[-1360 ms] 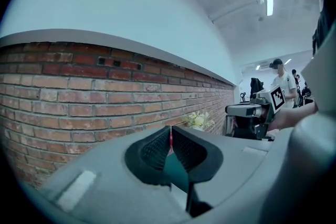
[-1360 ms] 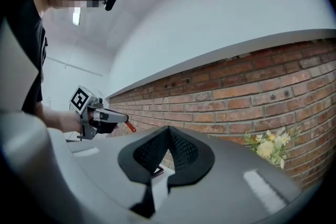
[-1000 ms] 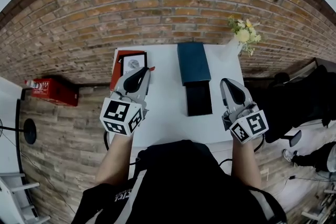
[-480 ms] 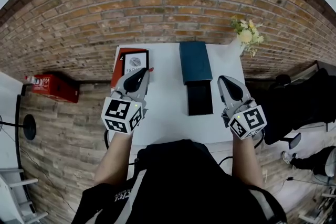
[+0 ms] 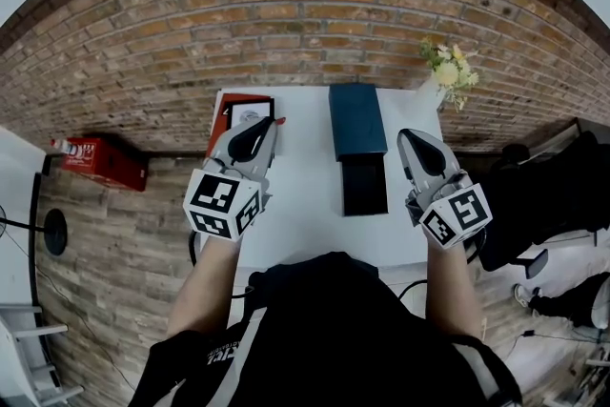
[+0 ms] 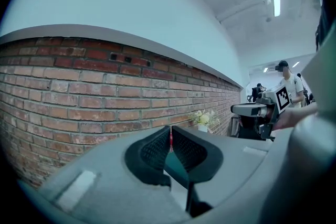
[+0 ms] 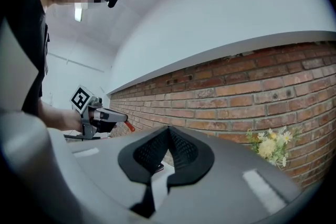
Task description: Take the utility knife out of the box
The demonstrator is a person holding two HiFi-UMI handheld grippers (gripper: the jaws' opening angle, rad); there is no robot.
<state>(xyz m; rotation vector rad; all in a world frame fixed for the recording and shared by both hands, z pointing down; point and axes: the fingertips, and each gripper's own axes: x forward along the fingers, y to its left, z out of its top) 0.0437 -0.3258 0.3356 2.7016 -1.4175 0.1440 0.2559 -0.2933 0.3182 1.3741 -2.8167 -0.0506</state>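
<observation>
Where a white table (image 5: 305, 205) meets the brick wall (image 5: 286, 14), the dark box (image 5: 355, 119) lies near a bunch of flowers (image 5: 448, 71). The left gripper (image 5: 268, 123) clenches the utility knife (image 5: 278, 121), well left of the box, and the right gripper (image 5: 406, 138) is closed on nothing. Since a second ago both grippers have barely shifted, and the grip on the knife is unchanged.
</observation>
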